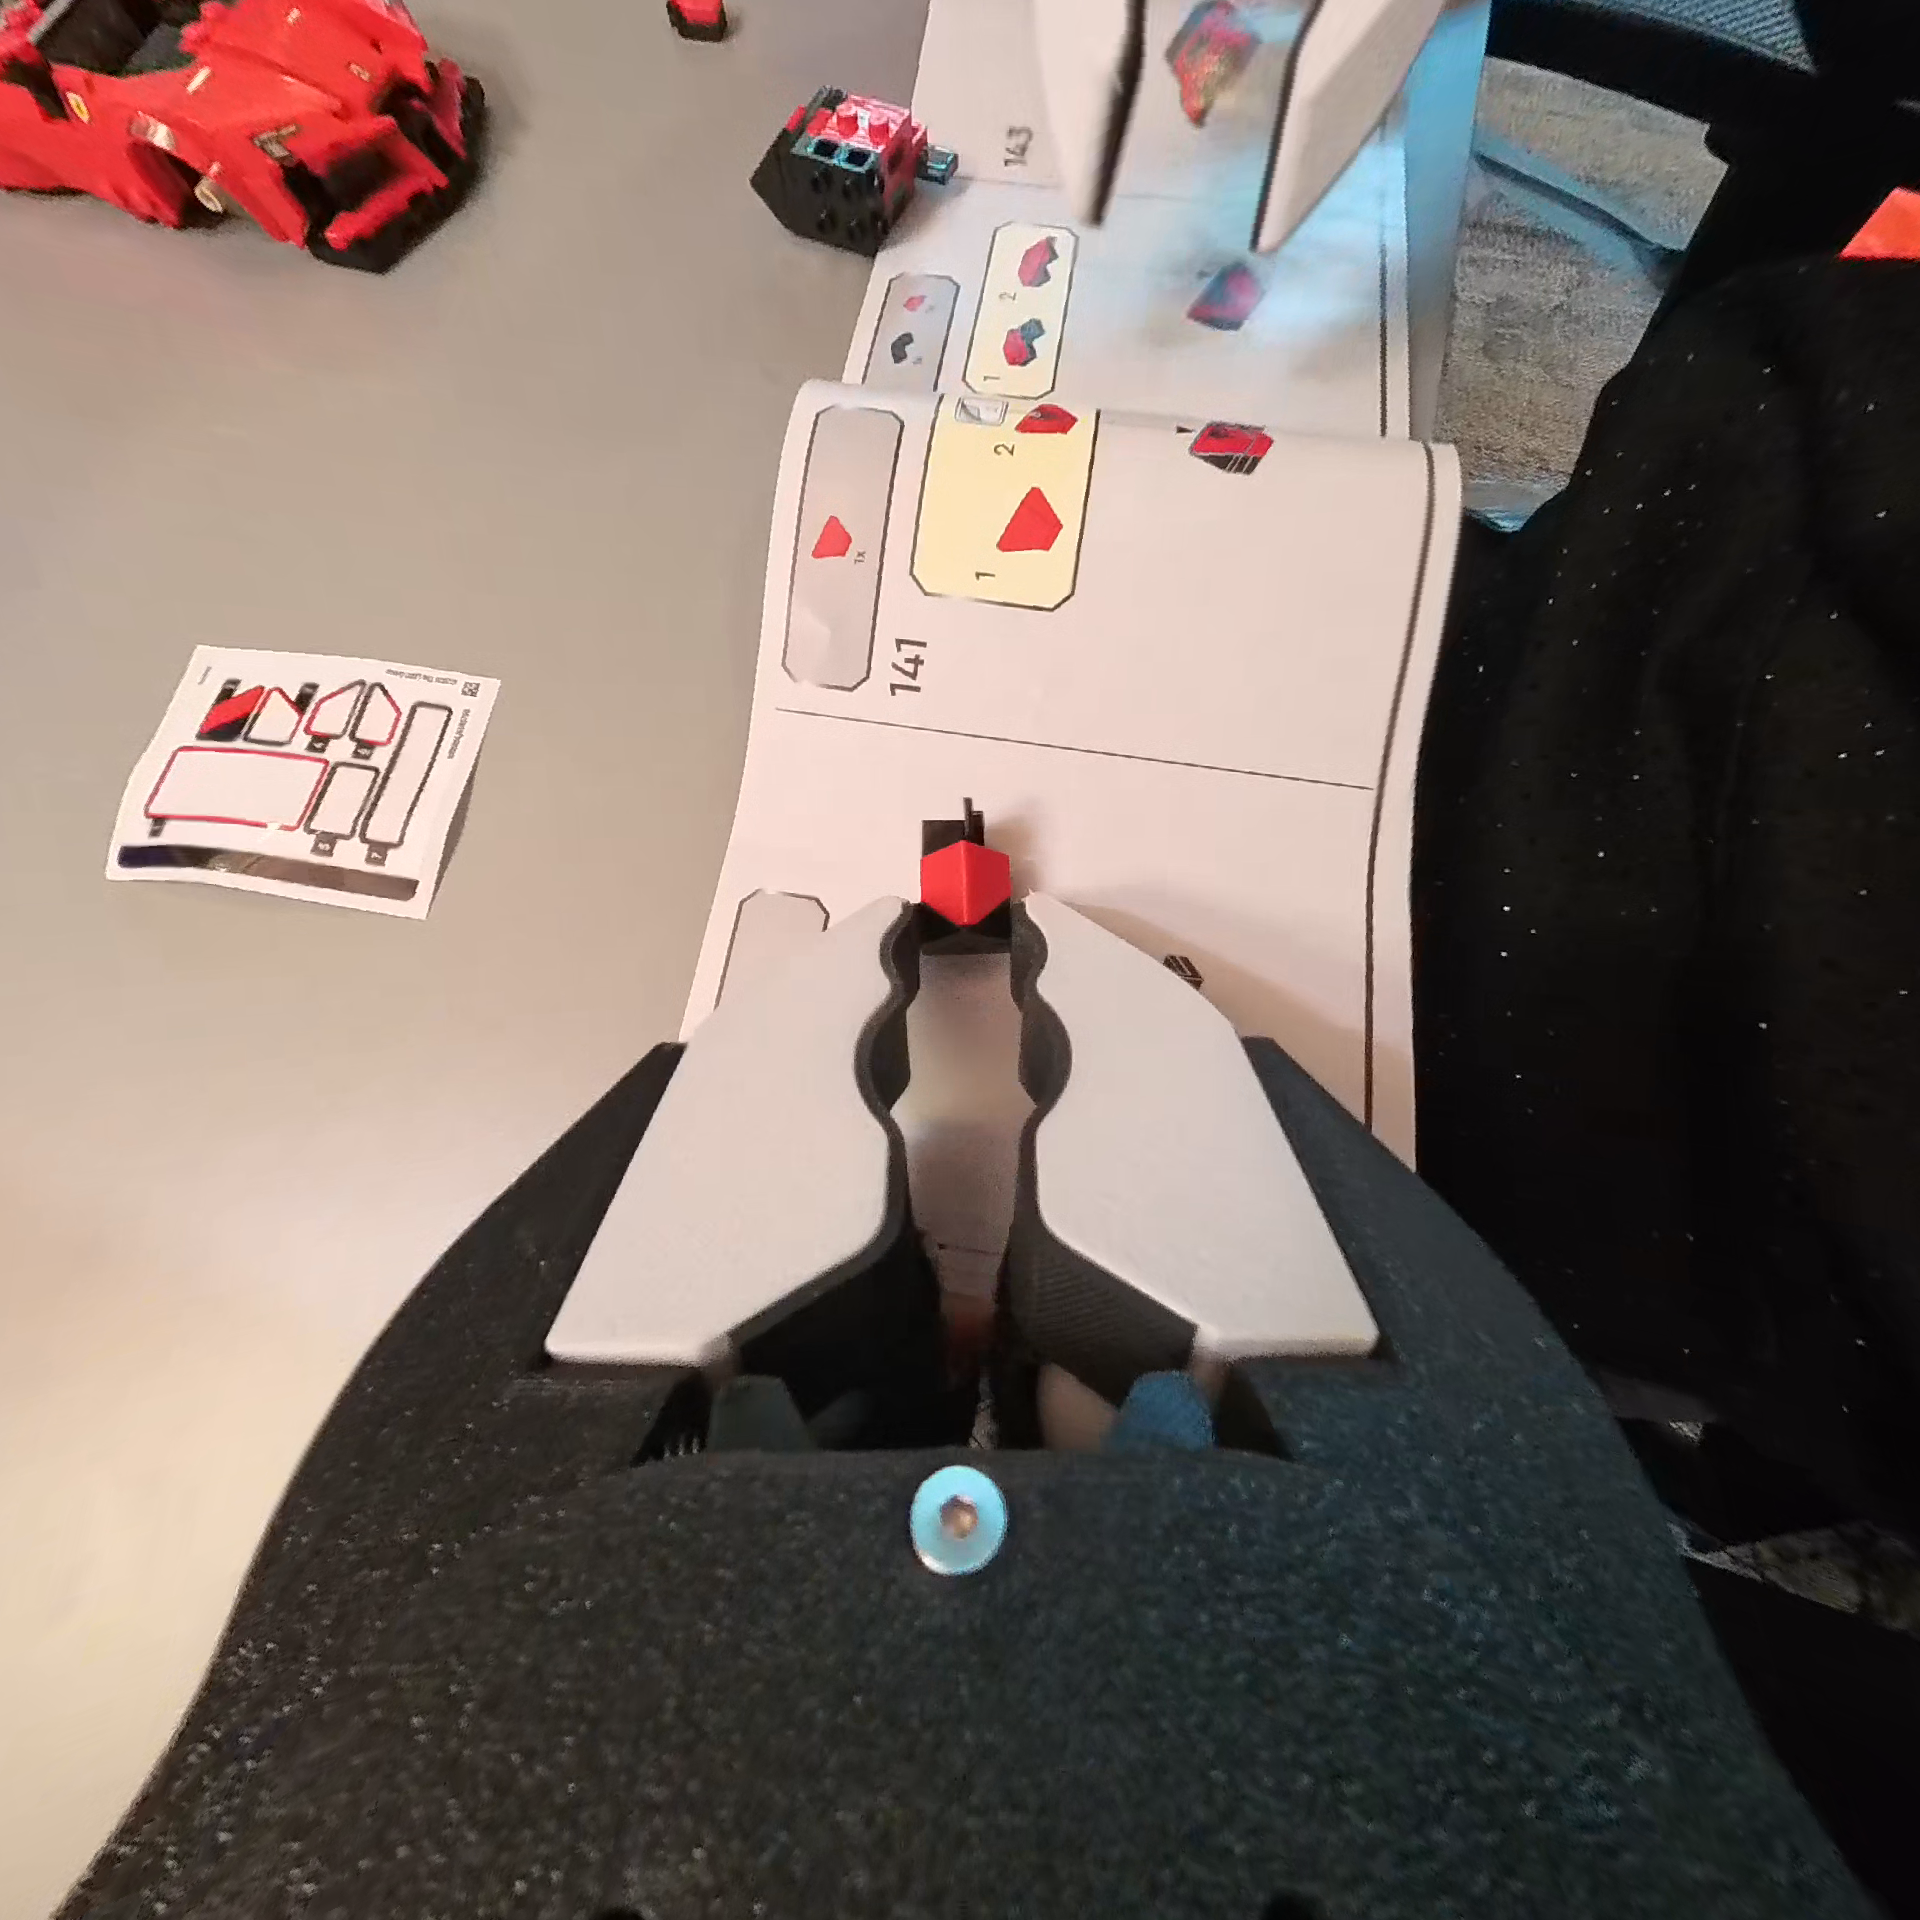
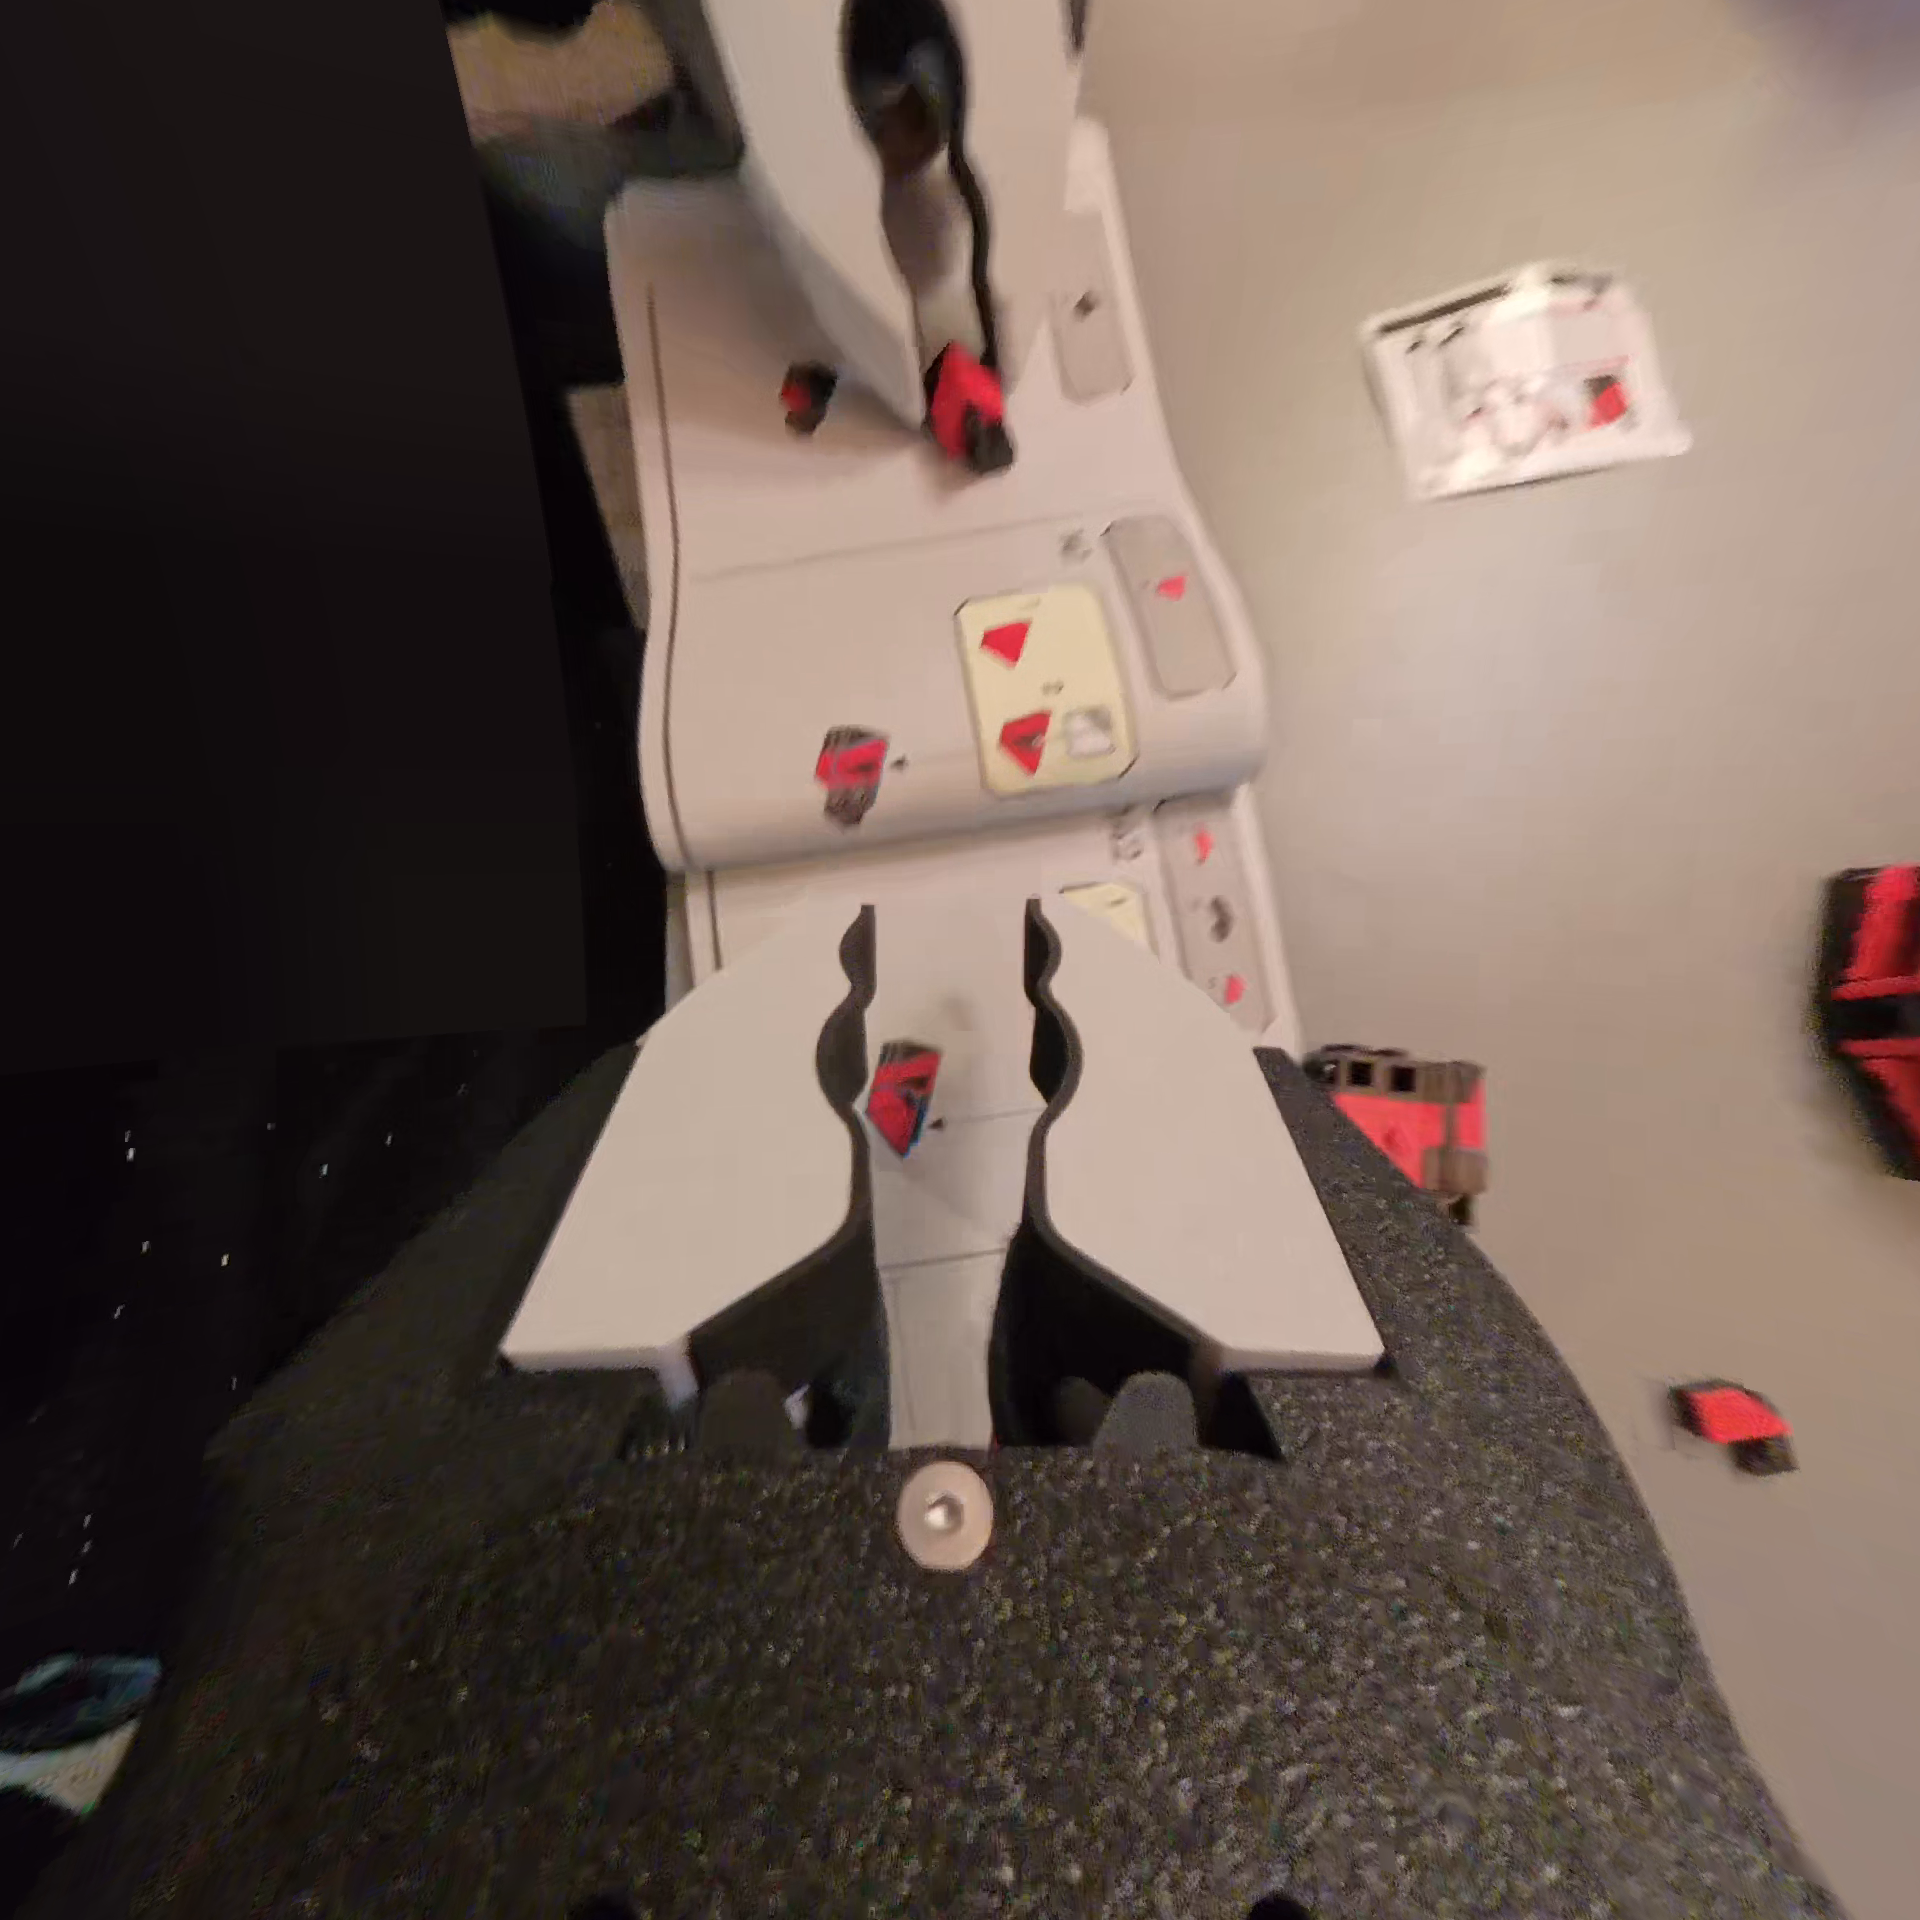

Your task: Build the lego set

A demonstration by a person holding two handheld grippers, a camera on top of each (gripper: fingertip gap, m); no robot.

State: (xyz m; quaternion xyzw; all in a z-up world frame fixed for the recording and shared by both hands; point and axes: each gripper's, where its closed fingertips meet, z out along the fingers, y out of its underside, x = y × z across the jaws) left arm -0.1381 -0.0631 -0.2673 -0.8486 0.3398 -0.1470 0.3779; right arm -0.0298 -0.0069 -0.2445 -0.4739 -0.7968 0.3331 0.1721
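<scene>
My left gripper [image 1: 961,916] is shut on a small red-and-black lego piece [image 1: 964,888] and holds it at its fingertips just above the open instruction booklet [image 1: 1195,665]. In the right wrist view that gripper comes in from the top with the same piece [image 2: 966,410]. My right gripper [image 2: 948,914] is open and empty over the booklet [image 2: 831,623]; it shows blurred at the top of the left wrist view [image 1: 1210,145]. A black-and-red sub-assembly [image 1: 847,166] stands beside the booklet and also shows in the right wrist view [image 2: 1403,1127].
A red lego car [image 1: 208,114] sits at the far left of the grey table [image 1: 416,468] and at the right edge of the right wrist view [image 2: 1875,1023]. A sticker sheet [image 1: 301,779] and a small red piece [image 2: 1730,1418] lie loose. Dark clothing [image 1: 1714,831] borders the booklet.
</scene>
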